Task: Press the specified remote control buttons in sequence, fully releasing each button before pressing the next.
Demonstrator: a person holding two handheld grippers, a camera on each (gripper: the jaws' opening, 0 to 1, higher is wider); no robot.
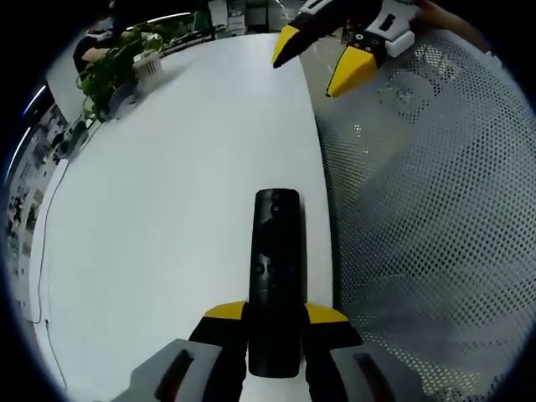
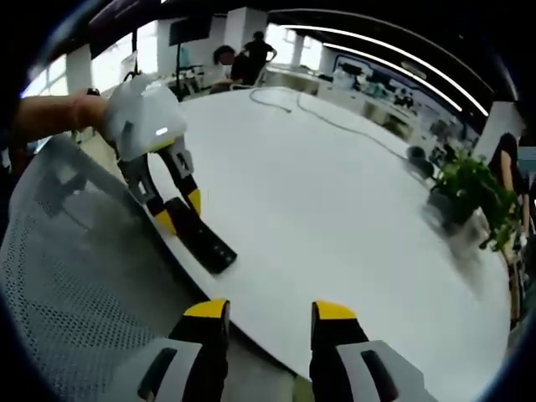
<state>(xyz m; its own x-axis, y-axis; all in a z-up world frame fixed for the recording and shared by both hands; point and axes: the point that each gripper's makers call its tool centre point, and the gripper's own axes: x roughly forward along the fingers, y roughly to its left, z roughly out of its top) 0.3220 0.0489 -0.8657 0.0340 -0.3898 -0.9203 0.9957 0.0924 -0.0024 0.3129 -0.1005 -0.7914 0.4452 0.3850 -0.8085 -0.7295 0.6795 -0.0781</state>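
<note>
One remote control sits clamped in left hand-held gripper.

The left gripper view looks from low and close along its own jaws, straight down the length of a black remote control at the edge of a white table, a mesh chair back beside it. The right gripper view faces the same table edge from farther off, above the chair. Both views share the remote, the tabletop, the chair and a potted plant.
</note>
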